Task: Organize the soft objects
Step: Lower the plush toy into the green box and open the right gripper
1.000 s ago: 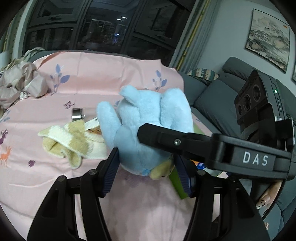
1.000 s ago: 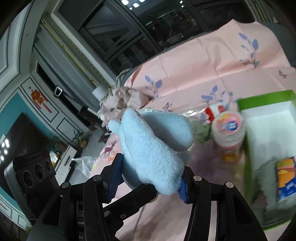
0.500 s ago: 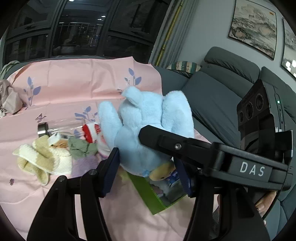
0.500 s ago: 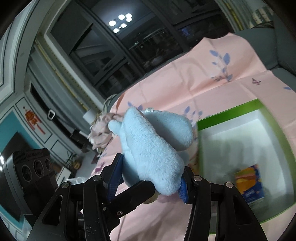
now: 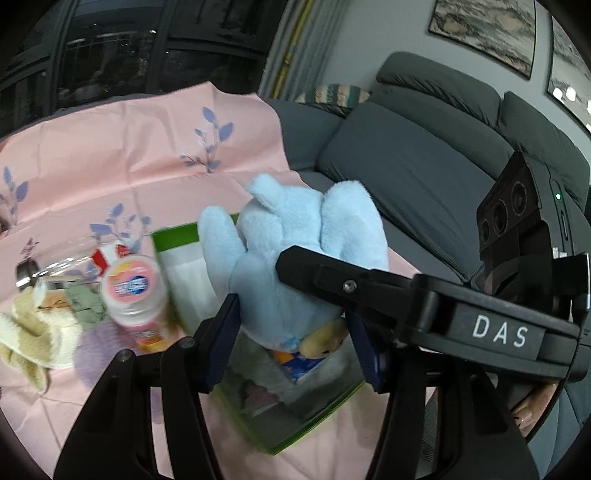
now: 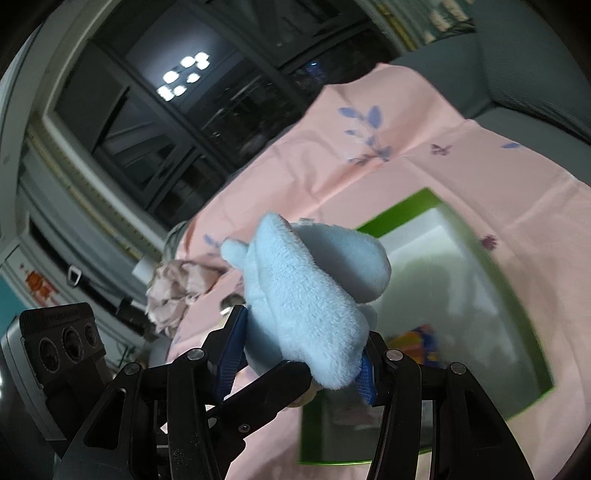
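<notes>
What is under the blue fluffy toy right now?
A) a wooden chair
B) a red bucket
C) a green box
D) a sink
C: the blue plush toy, pinched by both grippers' fingers, hangs over the green box on the pink cloth.

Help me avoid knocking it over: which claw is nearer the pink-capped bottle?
Left. The pink-capped bottle stands just beside a finger of the left claw; the right claw grips the blue plush toy from its far side, away from the bottle.

Living room: grey sofa (image 5: pixel 424 162), framed paintings (image 5: pixel 484 18)
</notes>
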A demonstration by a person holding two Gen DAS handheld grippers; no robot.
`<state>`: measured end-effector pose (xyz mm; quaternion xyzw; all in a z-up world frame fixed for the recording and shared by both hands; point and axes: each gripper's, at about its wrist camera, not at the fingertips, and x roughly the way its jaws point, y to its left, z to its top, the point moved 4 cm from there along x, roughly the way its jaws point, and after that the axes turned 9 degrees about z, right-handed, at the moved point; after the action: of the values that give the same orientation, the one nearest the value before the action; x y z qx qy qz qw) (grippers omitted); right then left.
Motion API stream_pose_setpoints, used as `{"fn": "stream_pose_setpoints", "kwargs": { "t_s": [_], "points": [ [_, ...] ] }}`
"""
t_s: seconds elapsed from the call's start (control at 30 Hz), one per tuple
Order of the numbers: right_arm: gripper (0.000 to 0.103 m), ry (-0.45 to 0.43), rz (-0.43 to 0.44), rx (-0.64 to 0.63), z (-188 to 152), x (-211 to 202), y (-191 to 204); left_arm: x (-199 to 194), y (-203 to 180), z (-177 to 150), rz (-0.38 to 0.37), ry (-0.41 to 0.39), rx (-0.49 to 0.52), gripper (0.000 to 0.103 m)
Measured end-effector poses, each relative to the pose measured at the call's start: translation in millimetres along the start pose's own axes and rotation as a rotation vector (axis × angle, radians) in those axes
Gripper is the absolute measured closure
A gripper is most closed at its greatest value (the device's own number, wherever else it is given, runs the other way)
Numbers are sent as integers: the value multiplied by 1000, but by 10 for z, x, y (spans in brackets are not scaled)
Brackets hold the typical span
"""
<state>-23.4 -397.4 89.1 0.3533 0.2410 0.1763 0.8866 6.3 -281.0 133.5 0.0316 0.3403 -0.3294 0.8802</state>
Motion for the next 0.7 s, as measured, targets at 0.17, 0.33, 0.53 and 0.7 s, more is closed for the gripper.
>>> {"fn": "stream_pose_setpoints", "kwargs": {
  "t_s": [0.17, 0.33, 0.53, 0.7],
  "points": [
    [49, -18, -64, 53, 33, -70, -215, 212, -145, -16, -39, 40, 18, 46],
    [49, -9, -140, 97, 36, -64, -408, 433, -208, -65, -72, 93, 19, 47],
    [49, 28, -234, 132, 1, -7, -583, 603, -217, -148, -85, 149, -1, 48],
    [49, 42, -268, 137, -15, 7, -629, 662, -189, -187, -105, 174, -31, 48]
  ]
}}
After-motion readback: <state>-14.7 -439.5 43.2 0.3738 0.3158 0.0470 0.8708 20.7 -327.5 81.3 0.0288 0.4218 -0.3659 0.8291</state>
